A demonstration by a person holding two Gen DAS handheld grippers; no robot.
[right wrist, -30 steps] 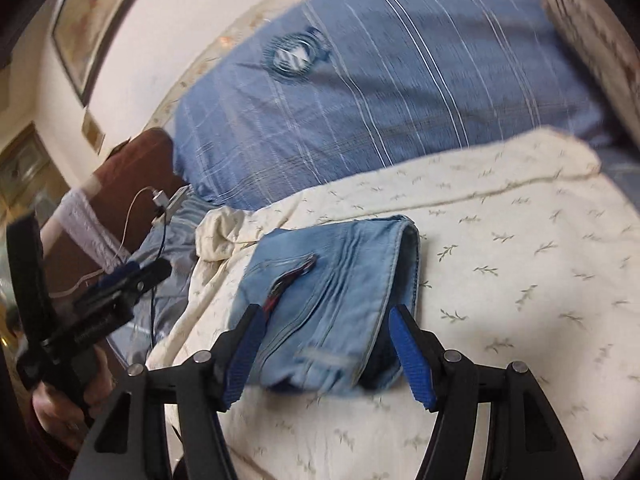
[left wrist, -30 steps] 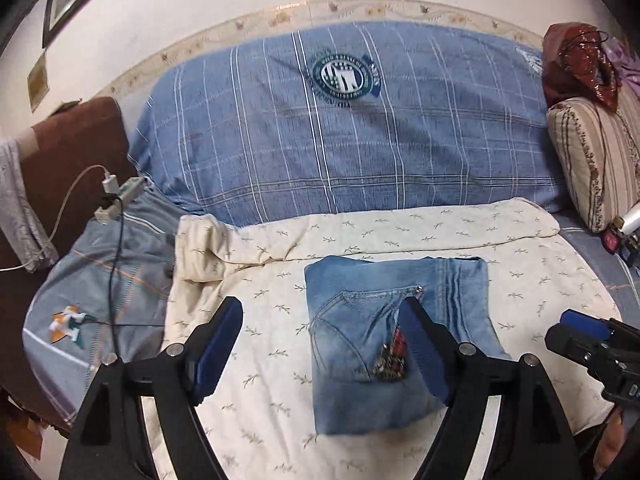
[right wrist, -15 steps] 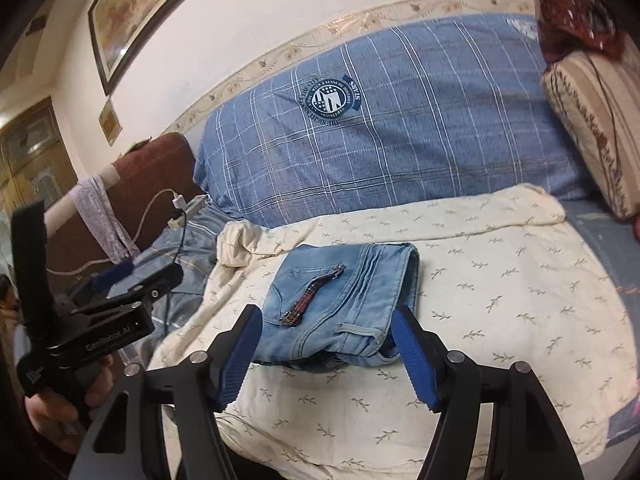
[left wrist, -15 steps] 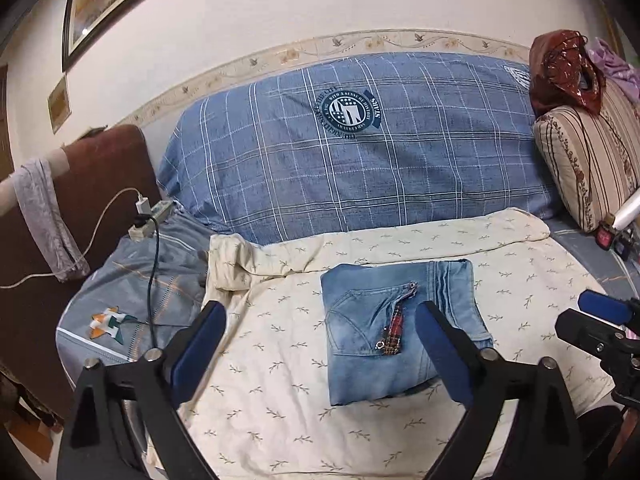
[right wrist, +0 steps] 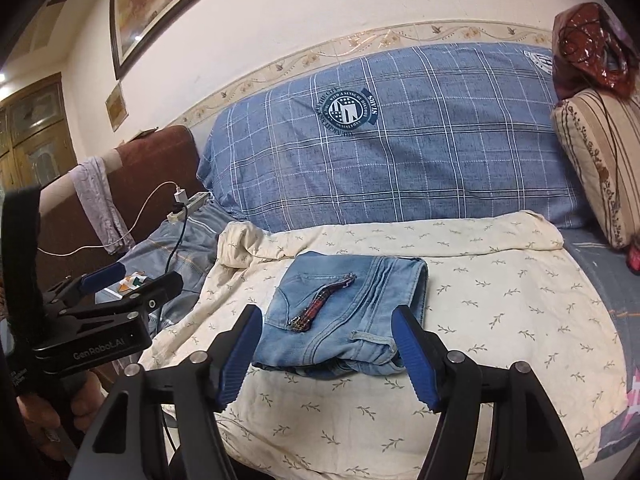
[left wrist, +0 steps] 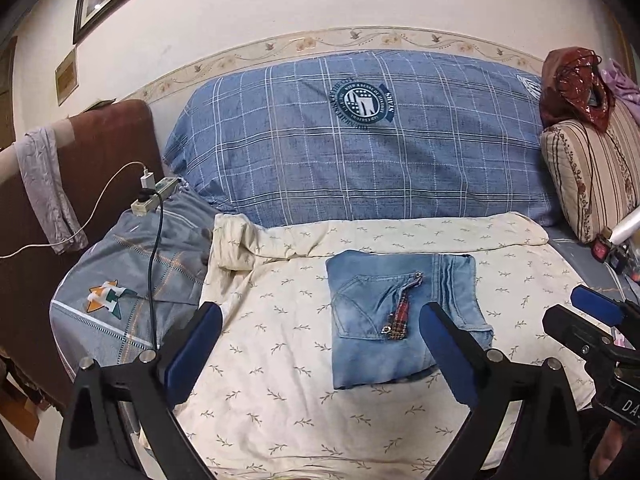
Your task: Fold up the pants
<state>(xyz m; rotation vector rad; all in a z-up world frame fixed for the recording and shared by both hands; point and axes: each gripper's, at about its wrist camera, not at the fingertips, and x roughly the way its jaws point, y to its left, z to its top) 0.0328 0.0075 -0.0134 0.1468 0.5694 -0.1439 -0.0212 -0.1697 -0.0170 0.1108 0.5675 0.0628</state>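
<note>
Pants (left wrist: 404, 316) lie folded into a compact denim packet on the cream sheet (left wrist: 280, 360), about midway across the bed and nearer its front edge than the blue pillow (left wrist: 360, 152). The packet sits ahead of both grippers, its long axis running front to back. The right gripper (right wrist: 326, 354) frames it and is nearer; jaws apart, nothing held. The left gripper (left wrist: 320, 350) has just been opening, jaws wide, empty. Legible writing: "GenRoboLAI" on the left gripper's body (pillow crest text unreadable).
</note>
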